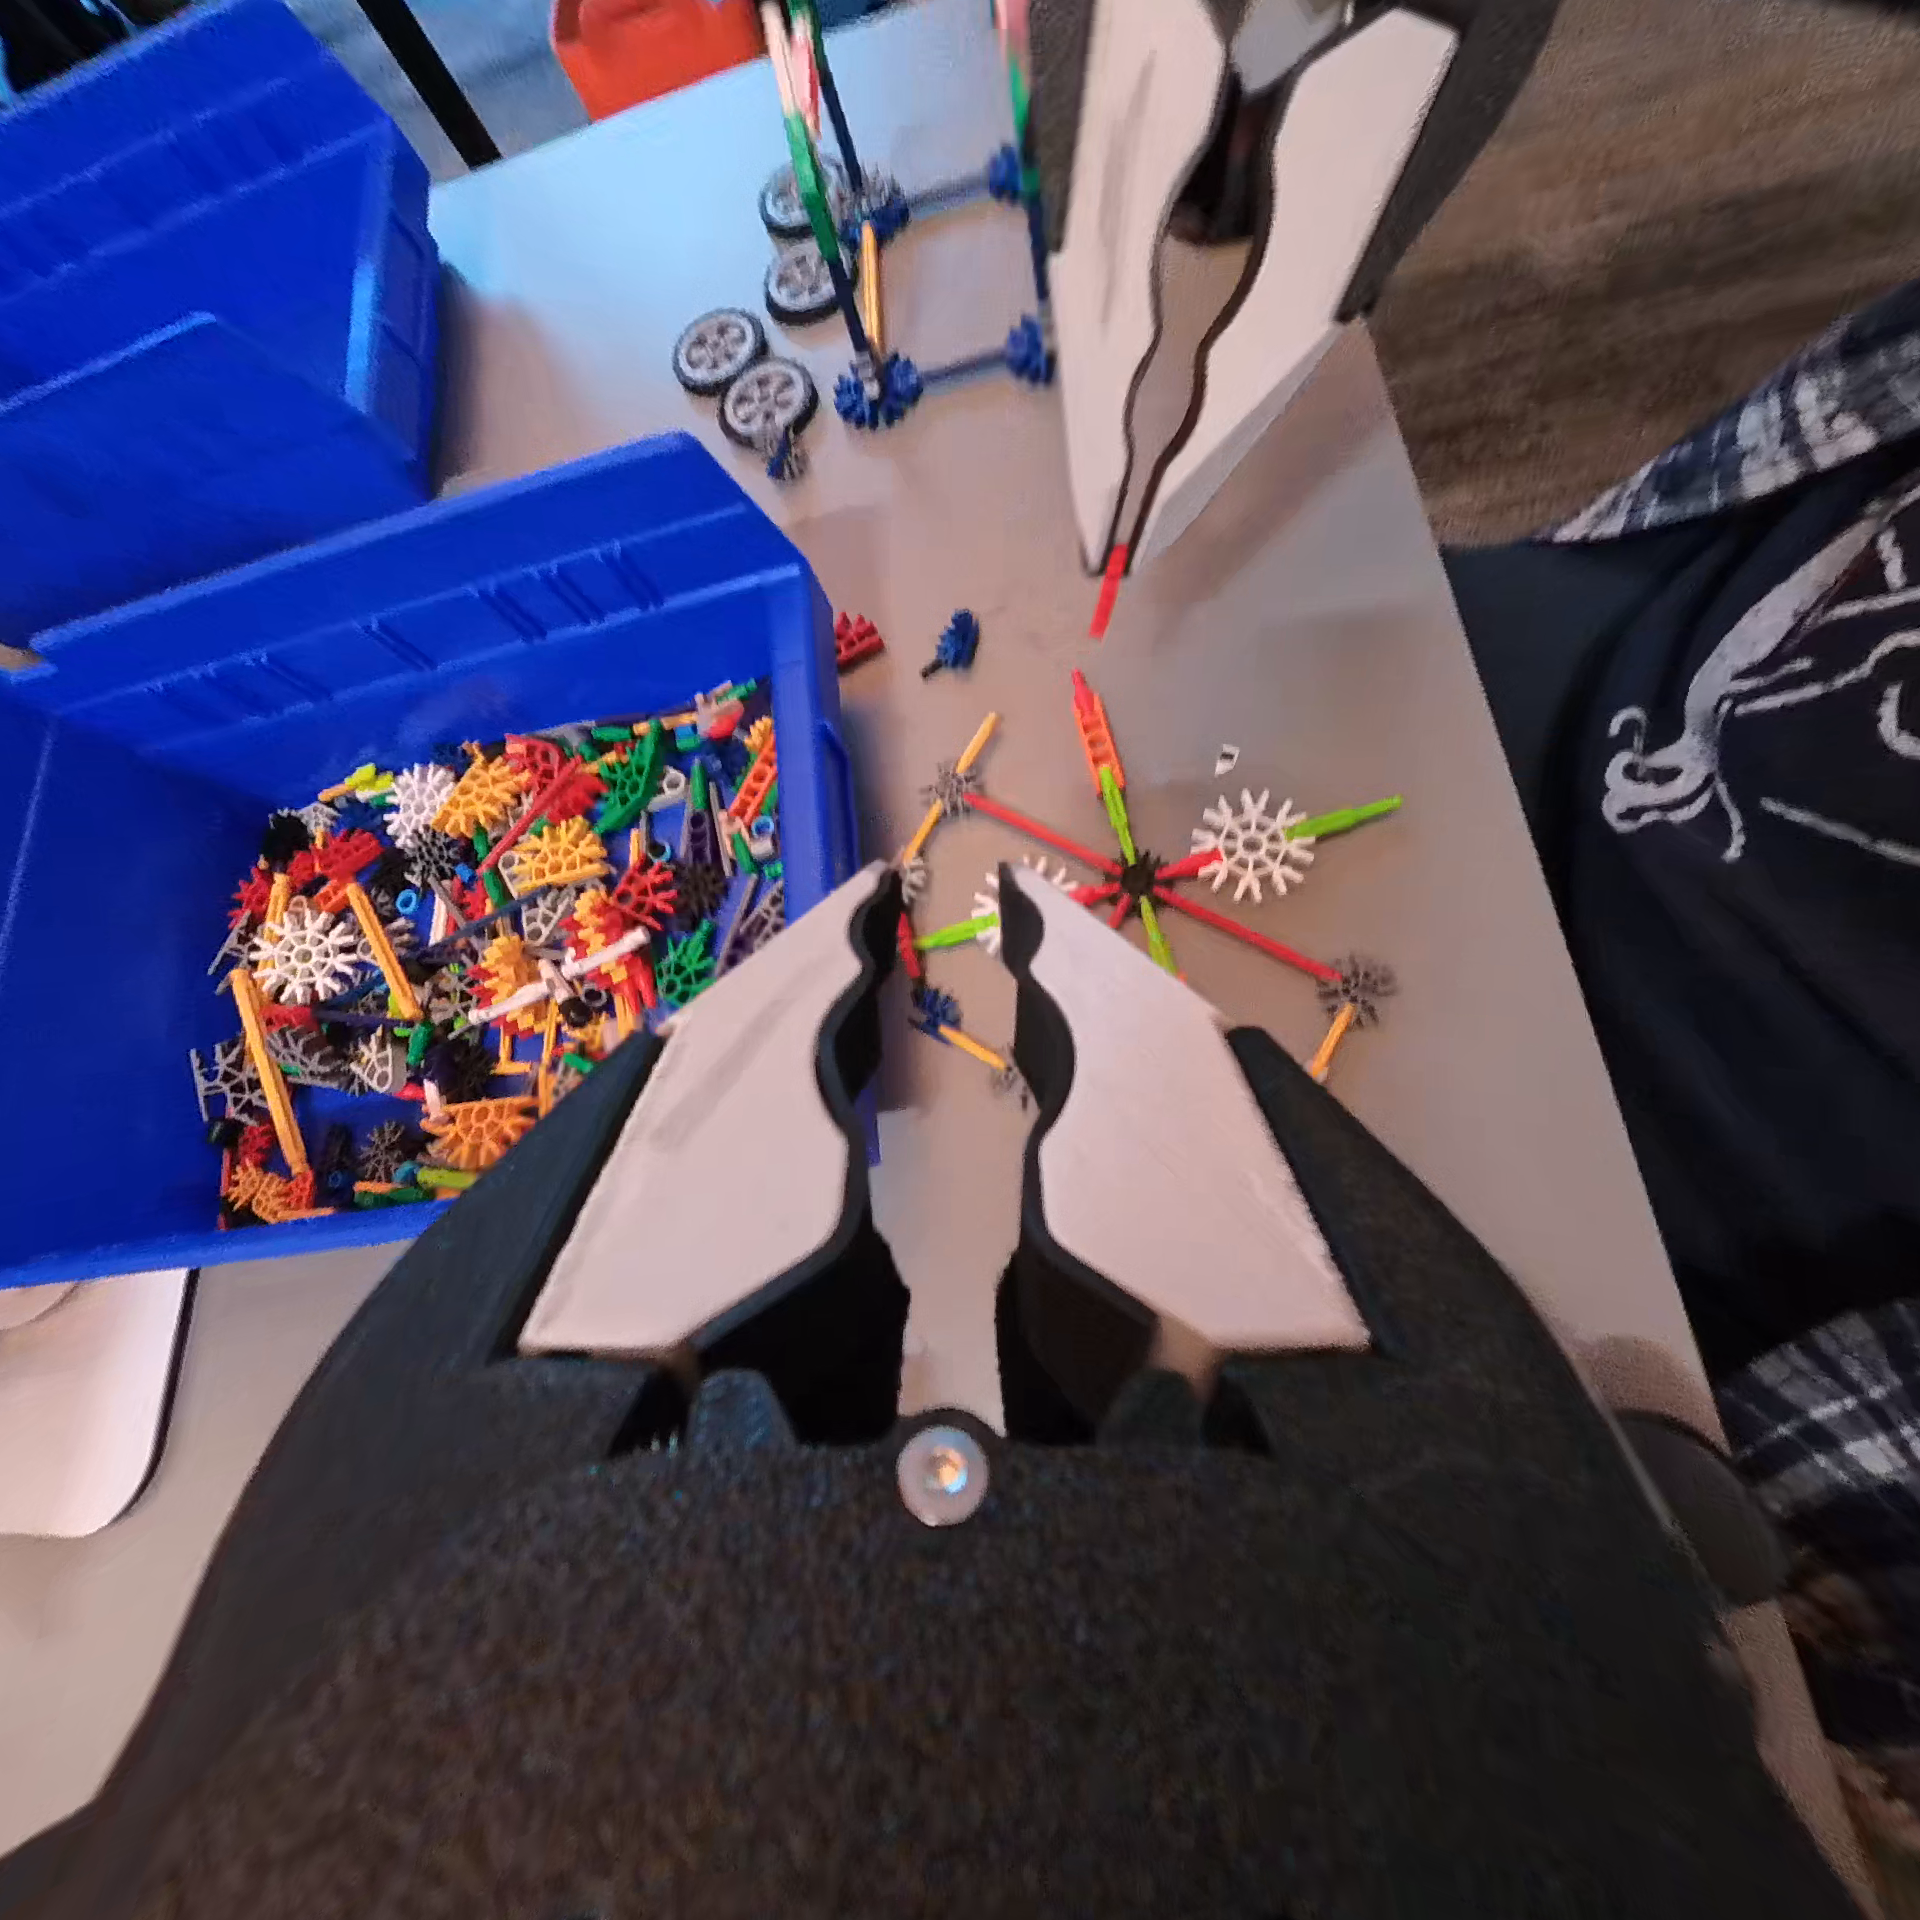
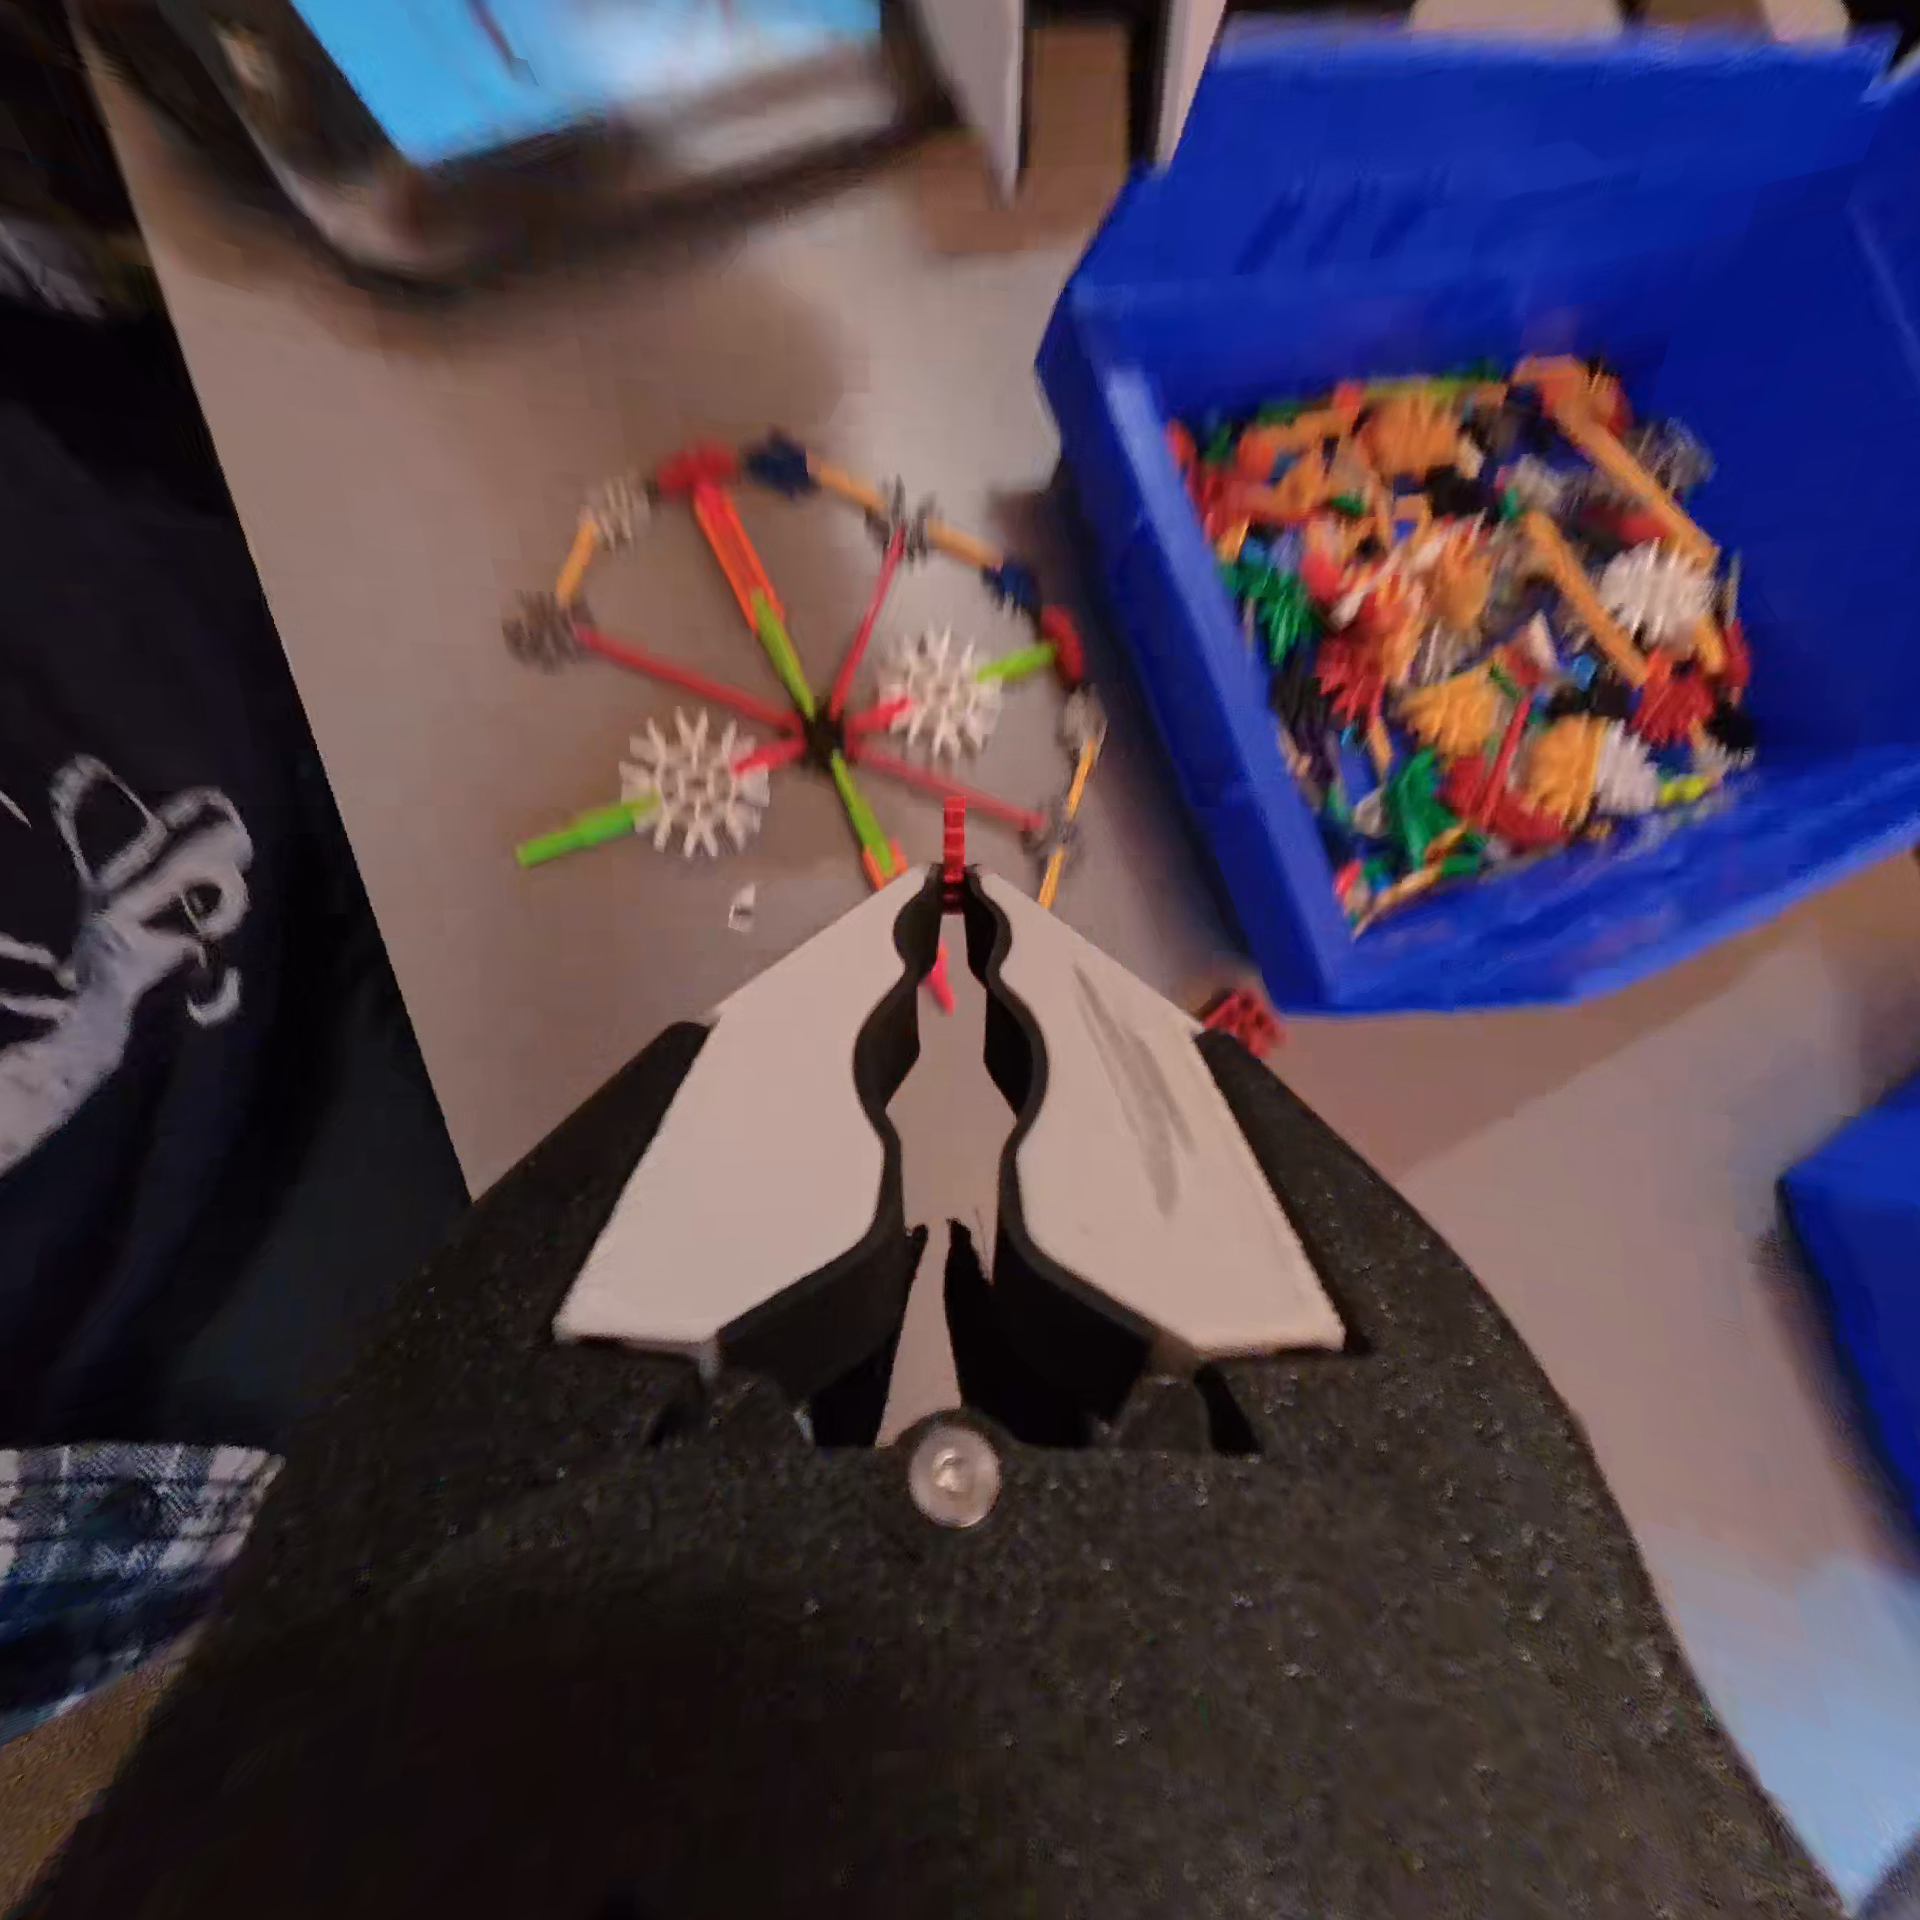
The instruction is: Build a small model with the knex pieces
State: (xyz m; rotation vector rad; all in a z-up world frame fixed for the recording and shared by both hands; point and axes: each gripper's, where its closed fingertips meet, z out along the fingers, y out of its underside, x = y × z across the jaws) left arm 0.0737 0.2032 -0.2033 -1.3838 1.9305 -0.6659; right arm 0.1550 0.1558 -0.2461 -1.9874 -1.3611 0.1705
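A flat wheel-shaped build of coloured rods and connectors (image 1: 1138,883) lies on the grey table, with a black hub and white snowflake connectors (image 1: 1250,844). My left gripper (image 1: 948,878) is open and empty, hovering over the wheel's left rim. My right gripper (image 2: 951,883) is shut on a short red rod (image 2: 952,840), held above the table near the wheel (image 2: 821,727). In the left wrist view the right gripper (image 1: 1114,556) shows at the top, with the red rod (image 1: 1108,592) sticking out of its tips.
A blue bin (image 1: 416,665) full of mixed building pieces stands left of the wheel; it also shows in the right wrist view (image 2: 1153,665). More blue bins (image 1: 197,312) stand behind. Loose wheels (image 1: 722,351), a rod frame (image 1: 883,384), a red connector (image 1: 858,636). A person's dark shirt (image 1: 1714,831) borders the table. About 11 centimetres separates my left fingertips from my right. The red connector (image 1: 858,636) is closer to my right gripper, around 12 centimetres from its tips; the left tips are 20 centimetres off.
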